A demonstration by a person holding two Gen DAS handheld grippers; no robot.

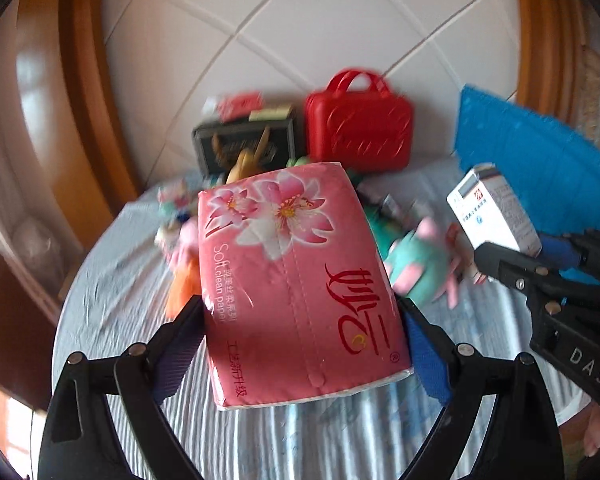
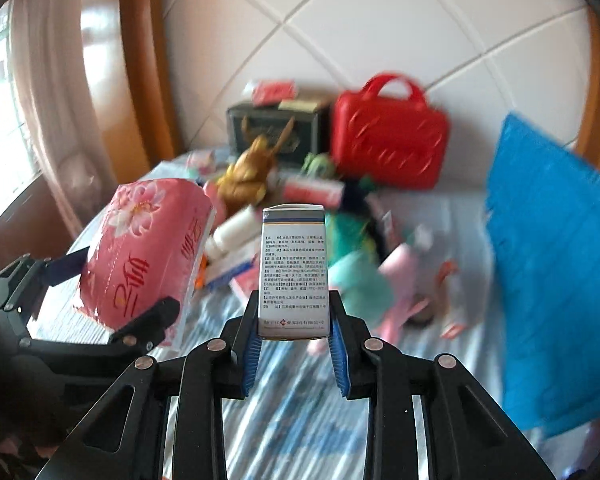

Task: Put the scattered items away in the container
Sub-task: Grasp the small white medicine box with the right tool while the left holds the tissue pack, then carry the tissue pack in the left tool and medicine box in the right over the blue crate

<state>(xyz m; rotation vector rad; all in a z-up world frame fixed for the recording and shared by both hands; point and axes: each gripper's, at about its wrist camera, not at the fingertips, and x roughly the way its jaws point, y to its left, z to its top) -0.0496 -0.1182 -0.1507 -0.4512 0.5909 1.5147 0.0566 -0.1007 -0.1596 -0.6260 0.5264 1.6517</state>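
Note:
A pink soft-paper tissue pack [image 1: 296,272] hangs above the bed, and my left gripper [image 1: 300,304] is shut on its two long sides. The right wrist view has the same tissue pack [image 2: 140,248] at the left. My right gripper [image 2: 294,300] is shut on a white medicine box [image 2: 293,264], which stands upright between the blue pads. That medicine box [image 1: 492,212] also shows at the right of the left wrist view. Scattered below lie a teal and pink plush toy [image 1: 416,260], a brown plush toy [image 2: 248,172], a white bottle [image 2: 232,232] and small packets.
A red carry case [image 2: 388,140] and a dark box [image 2: 276,128] with small packets on top stand against the white padded headboard [image 2: 340,32]. A blue cushion [image 2: 552,272] leans at the right. The striped sheet [image 1: 140,280] reaches a wooden bed frame [image 1: 88,80] at the left.

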